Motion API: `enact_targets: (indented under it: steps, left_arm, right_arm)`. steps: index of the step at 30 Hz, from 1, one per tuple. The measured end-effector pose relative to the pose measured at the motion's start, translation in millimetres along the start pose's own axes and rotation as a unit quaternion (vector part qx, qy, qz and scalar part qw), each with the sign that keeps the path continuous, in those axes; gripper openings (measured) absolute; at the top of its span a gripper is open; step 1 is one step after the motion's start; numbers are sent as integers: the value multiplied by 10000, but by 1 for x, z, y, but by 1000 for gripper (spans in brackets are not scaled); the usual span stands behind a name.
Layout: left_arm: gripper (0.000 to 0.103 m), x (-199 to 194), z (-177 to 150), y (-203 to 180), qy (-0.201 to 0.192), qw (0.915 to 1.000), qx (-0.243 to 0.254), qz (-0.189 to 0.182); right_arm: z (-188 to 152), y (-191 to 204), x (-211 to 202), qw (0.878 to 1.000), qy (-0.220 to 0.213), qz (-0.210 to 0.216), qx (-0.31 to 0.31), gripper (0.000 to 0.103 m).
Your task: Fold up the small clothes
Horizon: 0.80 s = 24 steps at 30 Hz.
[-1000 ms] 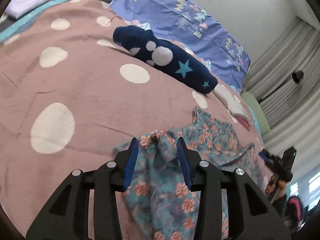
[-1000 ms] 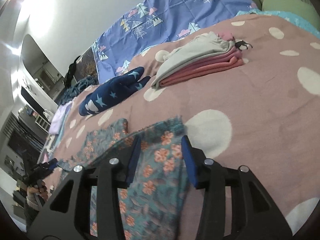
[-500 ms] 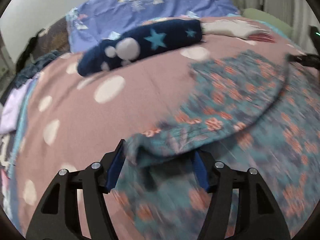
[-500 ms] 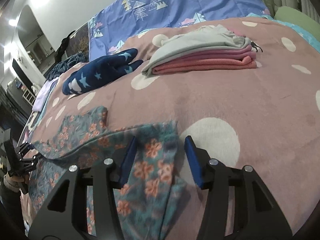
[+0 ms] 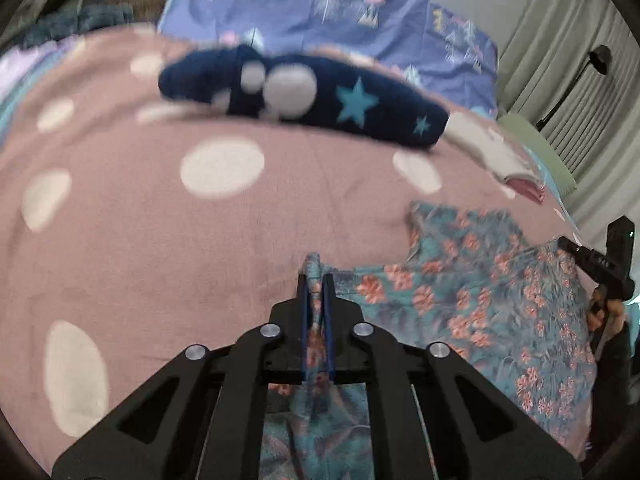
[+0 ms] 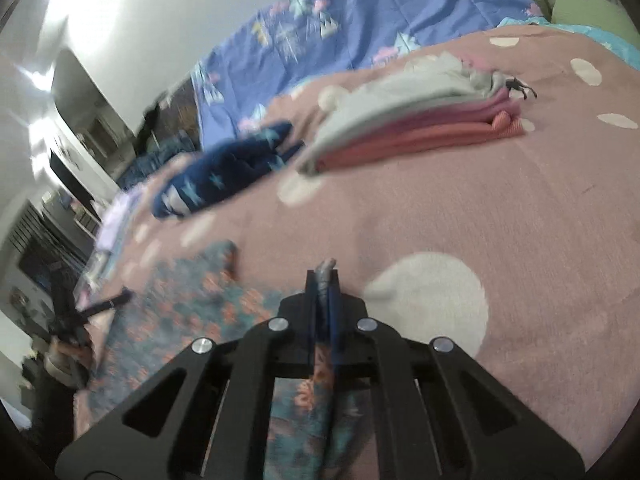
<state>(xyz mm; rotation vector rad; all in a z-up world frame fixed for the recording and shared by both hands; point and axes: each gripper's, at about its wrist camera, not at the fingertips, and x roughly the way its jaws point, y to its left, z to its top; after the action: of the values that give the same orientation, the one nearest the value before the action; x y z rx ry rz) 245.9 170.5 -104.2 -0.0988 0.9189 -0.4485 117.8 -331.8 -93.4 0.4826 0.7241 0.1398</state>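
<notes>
A teal garment with orange flowers (image 5: 480,300) lies spread on the pink polka-dot bedspread (image 5: 200,232). My left gripper (image 5: 315,280) is shut on one corner of it, with a fold of cloth pinched between the blue pads. My right gripper (image 6: 325,280) is shut on another corner; the garment (image 6: 192,296) stretches away to the left in the right wrist view. Each gripper shows at the edge of the other's view, the right one (image 5: 600,264) and the left one (image 6: 88,312).
A rolled navy star-patterned garment (image 5: 320,96) lies further back on the bed. A stack of folded grey, pink and coral clothes (image 6: 420,120) sits beyond the right gripper. A blue patterned quilt (image 5: 360,12) lies against the wall, with curtains (image 5: 580,60) at right.
Both grippers have closed on corners of the floral garment; earlier their jaws stood open around the cloth. The left gripper's view has swung and the garment now lies stretched between the two grippers.
</notes>
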Motion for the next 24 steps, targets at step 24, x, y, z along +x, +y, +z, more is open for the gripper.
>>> enact_targets:
  steps: [24]
  left_arm:
    - [44,-54,-34,-63,-589,9951,785,137]
  right_arm:
    - [-11,-9,-16,9994,177,-302,-68,22]
